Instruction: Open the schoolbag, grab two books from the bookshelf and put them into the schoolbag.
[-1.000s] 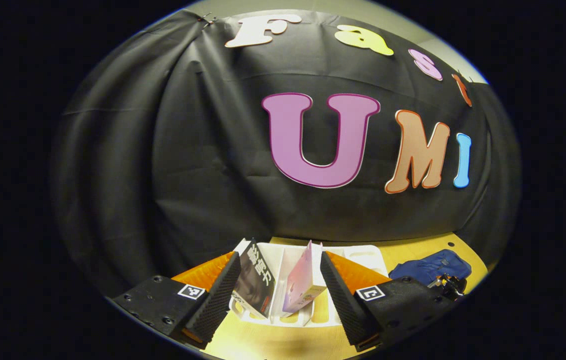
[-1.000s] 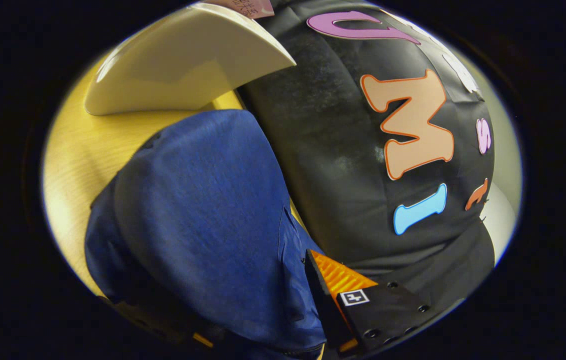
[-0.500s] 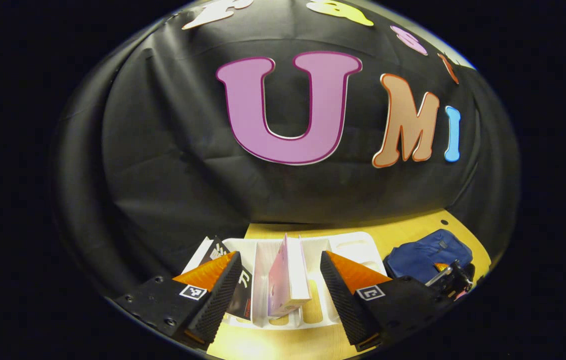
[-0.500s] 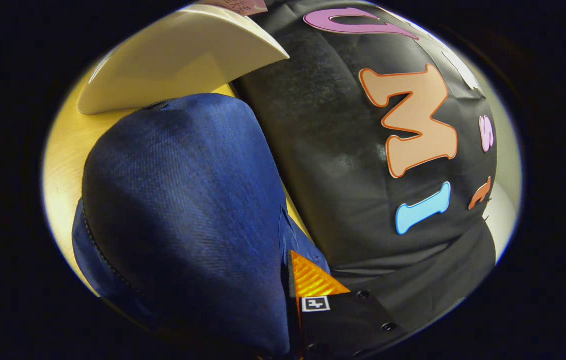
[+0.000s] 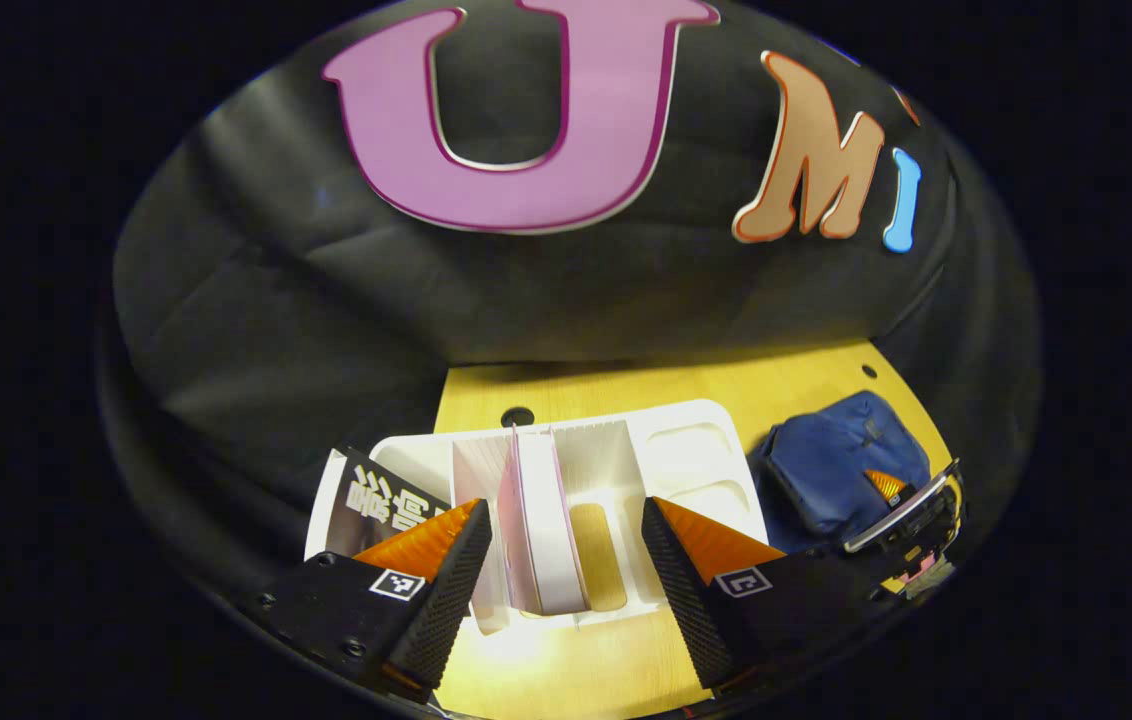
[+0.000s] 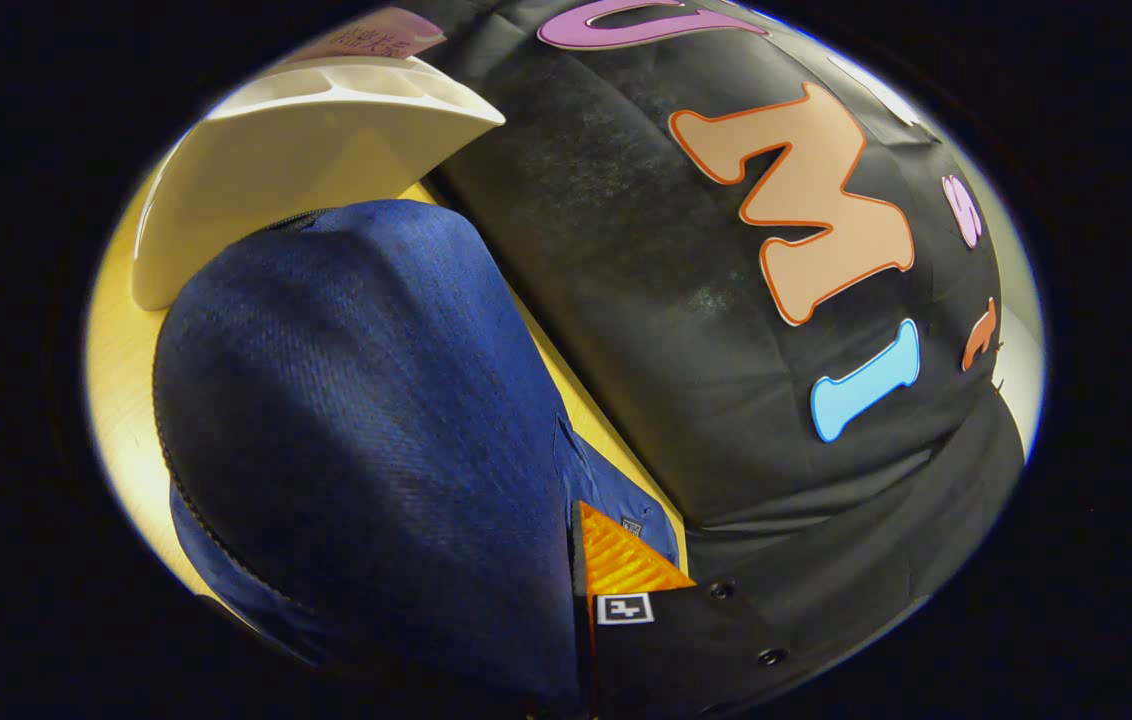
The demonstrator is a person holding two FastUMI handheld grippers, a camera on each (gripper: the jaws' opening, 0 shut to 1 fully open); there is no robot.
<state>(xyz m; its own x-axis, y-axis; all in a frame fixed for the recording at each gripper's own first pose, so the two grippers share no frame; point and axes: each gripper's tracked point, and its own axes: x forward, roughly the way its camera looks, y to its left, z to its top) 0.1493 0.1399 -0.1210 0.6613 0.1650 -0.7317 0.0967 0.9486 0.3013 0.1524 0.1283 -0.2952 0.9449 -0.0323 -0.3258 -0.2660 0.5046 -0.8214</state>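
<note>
Hovering our left gripper with its jaws spread wide and empty, we have the pink book standing on edge in the white bookshelf directly between them, its long axis running straight ahead, so closing should pinch its covers. A dark book leans just outside the left jaw. Our right gripper sits against the blue schoolbag, fabric hiding one jaw, so we cannot tell whether it grips. The bag lies on the tabletop beside the shelf.
</note>
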